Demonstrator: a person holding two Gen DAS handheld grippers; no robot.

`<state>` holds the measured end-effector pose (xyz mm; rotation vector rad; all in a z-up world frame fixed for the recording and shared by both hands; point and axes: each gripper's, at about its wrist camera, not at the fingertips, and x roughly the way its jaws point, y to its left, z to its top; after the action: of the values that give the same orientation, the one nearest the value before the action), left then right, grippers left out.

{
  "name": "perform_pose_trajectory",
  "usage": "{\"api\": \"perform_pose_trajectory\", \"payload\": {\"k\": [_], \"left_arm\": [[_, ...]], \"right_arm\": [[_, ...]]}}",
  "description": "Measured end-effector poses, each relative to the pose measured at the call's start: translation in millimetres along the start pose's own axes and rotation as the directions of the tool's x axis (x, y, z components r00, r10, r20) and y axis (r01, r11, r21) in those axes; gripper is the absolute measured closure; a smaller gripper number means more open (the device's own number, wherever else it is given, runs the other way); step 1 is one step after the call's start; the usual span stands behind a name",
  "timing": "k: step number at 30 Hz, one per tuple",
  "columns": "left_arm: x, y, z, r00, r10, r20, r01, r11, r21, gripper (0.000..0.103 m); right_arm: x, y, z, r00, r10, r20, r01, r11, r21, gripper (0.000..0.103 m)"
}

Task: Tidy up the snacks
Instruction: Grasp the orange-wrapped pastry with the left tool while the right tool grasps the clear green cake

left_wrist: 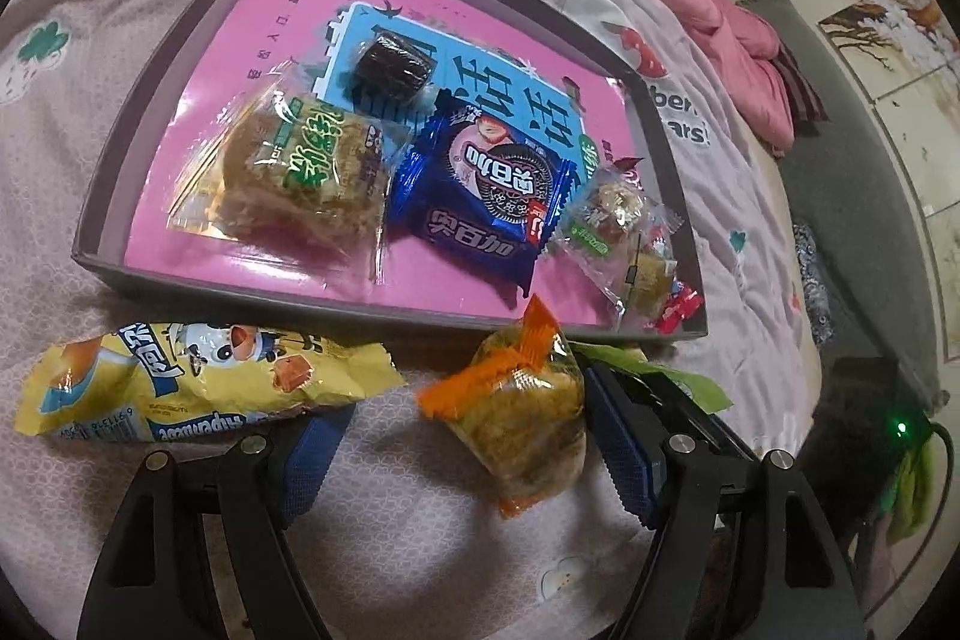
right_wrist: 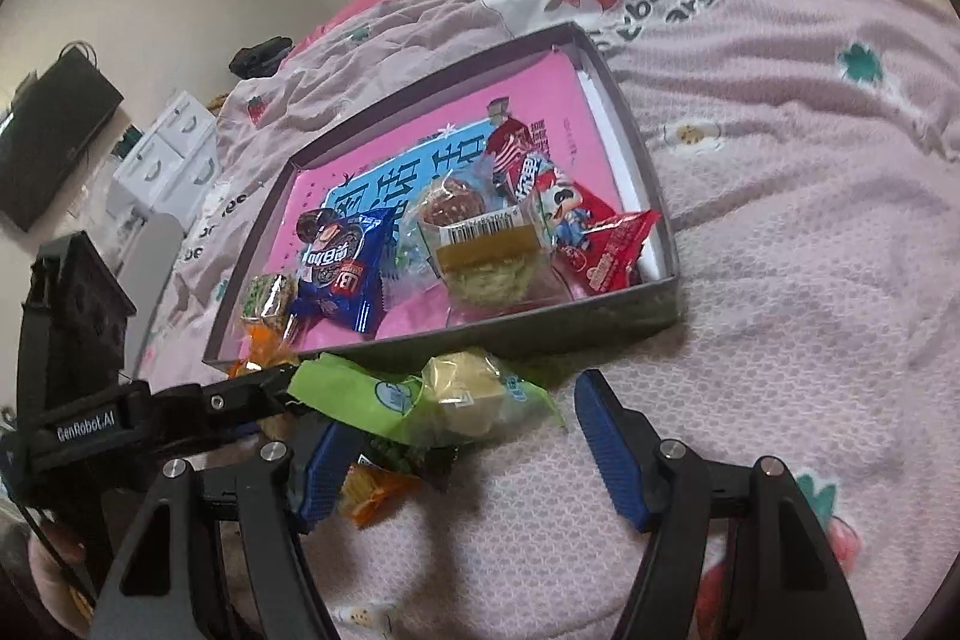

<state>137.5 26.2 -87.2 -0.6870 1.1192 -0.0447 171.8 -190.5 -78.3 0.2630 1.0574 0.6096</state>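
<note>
Left wrist view: the left claw (left_wrist: 462, 451) stands released over the bed (left_wrist: 384, 532), just short of the tray (left_wrist: 384, 307). An orange-ended snack (left_wrist: 528, 415) lies between its blue pads, apparently untouched; a yellow packet (left_wrist: 198, 382) lies to that snack's left, outside the tray. To do this well, I would centre the pads on the snack's thick middle, not its crimped end, before closing.

Right wrist view: the right claw (right_wrist: 468, 454) is also released, holding nothing. A green-wrapped snack (right_wrist: 432, 400) lies just ahead of it, against the tray's near wall (right_wrist: 540, 331). The other gripper's finger crosses close by, so approach it squarely.
</note>
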Motion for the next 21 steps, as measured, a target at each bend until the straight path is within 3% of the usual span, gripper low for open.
{"api": "perform_pose_trajectory", "payload": {"k": [10,18,21], "left_arm": [[2,3,-3,0.999,0.035,-0.012,-0.034,0.999,0.015,0.039],[1,3,-9,1.000,0.016,-0.014,-0.015,0.999,0.049,0.040],[0,2,-11,1.000,-0.021,-0.019,0.022,0.998,0.058,0.046]], "right_arm": [[19,-1,6,0.998,0.040,-0.056,-0.041,0.999,-0.014,0.036],[11,3,2,0.997,0.052,-0.062,-0.055,0.998,-0.040,0.057],[5,3,0,0.998,0.034,-0.050,-0.036,0.998,-0.059,0.058]]}}
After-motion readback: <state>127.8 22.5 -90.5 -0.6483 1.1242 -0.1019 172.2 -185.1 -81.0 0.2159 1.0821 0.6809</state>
